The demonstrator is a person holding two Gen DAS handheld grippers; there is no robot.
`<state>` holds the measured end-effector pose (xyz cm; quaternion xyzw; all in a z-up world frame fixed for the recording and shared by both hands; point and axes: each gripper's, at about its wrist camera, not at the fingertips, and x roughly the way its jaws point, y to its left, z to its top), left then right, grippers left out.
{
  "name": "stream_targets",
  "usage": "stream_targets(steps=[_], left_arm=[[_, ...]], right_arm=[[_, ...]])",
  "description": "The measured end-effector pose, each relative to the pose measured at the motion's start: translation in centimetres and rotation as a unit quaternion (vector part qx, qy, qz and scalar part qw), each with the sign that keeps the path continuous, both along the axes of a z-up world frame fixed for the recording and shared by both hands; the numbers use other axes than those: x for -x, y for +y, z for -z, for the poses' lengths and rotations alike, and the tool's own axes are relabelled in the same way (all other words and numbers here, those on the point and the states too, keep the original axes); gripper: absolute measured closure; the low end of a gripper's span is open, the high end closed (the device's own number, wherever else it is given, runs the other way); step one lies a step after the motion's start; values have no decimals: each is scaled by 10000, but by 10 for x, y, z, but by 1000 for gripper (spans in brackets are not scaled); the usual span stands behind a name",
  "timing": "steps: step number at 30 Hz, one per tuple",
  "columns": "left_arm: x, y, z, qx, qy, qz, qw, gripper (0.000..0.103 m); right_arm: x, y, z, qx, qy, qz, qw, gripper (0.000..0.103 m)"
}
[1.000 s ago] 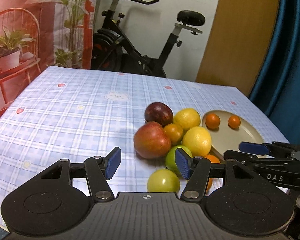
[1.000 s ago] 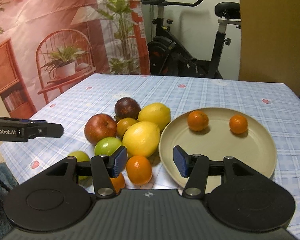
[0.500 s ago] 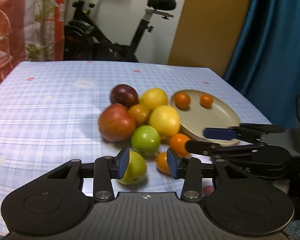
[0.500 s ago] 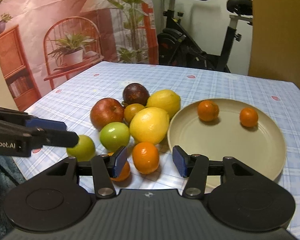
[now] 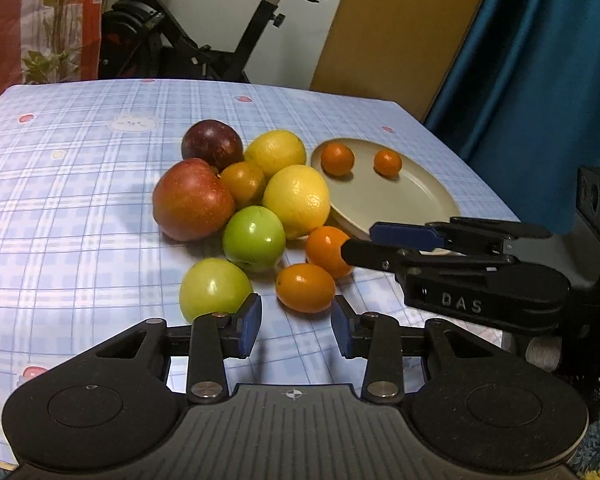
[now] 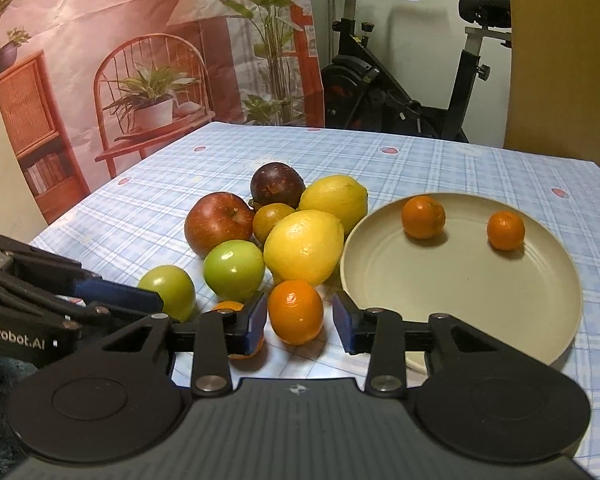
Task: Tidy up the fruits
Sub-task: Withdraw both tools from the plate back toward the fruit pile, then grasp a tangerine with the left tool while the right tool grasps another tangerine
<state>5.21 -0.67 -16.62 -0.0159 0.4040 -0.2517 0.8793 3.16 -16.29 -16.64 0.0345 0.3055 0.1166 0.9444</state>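
Observation:
A pile of fruit lies on the blue checked tablecloth (image 5: 80, 184): red apples, lemons, two green apples and small oranges. My right gripper (image 6: 300, 320) has a small orange (image 6: 296, 312) between its fingertips. Its jaws are closing and the left pad touches the peel. From the left wrist view, that orange (image 5: 324, 250) sits at the very tips of the right gripper (image 5: 358, 244). My left gripper (image 5: 296, 326) is closing too, with only bare cloth between the pads. An oval orange (image 5: 306, 288) lies just ahead of its tips. The beige plate (image 6: 460, 296) holds two oranges.
A green apple (image 5: 214, 292) lies close beside the left finger of my left gripper. The table's near edge runs right under both grippers. Behind the table stand an exercise bike (image 6: 400, 80) and a printed backdrop; a blue curtain (image 5: 540, 60) hangs to the right.
Both grippers' jaws have narrowed. The left gripper swung right and tipped down toward the oval orange. The right gripper edged forward until the small orange came between its fingertips.

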Motion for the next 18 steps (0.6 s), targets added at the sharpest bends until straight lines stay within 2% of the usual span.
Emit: stream_targets(steps=[11,18], left_arm=[[-4,-6,9,-84,152,46,9998,64],[-5,-7,12,-146,180,56,9997,64]], right_arm=[[-9,-2,2,-251,-90,-171,9995,70],[-22,-5,11,-378,120,-166,9991,68]])
